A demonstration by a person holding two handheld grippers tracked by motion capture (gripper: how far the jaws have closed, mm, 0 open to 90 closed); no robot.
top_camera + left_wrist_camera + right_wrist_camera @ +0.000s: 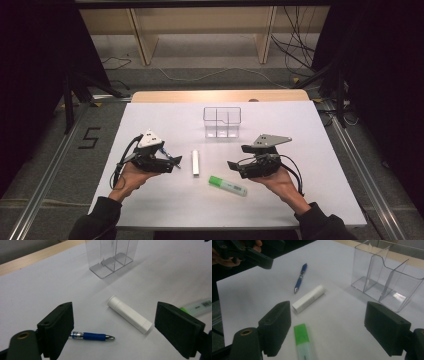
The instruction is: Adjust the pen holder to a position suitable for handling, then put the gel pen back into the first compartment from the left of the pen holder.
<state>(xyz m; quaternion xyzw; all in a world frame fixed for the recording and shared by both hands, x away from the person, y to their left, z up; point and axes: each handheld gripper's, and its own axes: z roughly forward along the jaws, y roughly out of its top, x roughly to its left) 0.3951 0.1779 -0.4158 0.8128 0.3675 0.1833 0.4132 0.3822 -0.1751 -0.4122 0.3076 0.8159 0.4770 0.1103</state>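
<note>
Both hands hover low near the tabletop's near edge: left gripper spread beside the blue ballpoint pen, right gripper spread above the green highlighter.

Two forearms in dark sleeves came in from the near edge of the bench, one at each side. The left hand lay palm up beneath the left tongs, cradling them low over the bench with the jaws aimed toward the middle; a cable looped back from them past the wrist. In the left gripper view the two black jaws stood wide apart with nothing between them. The right hand cupped the right tongs from underneath in the same way, jaws turned inward toward the other hand. In the right gripper view its jaws also stood wide apart, gripping nothing. Each tool carried a grey three-cornered plate on top.
</note>
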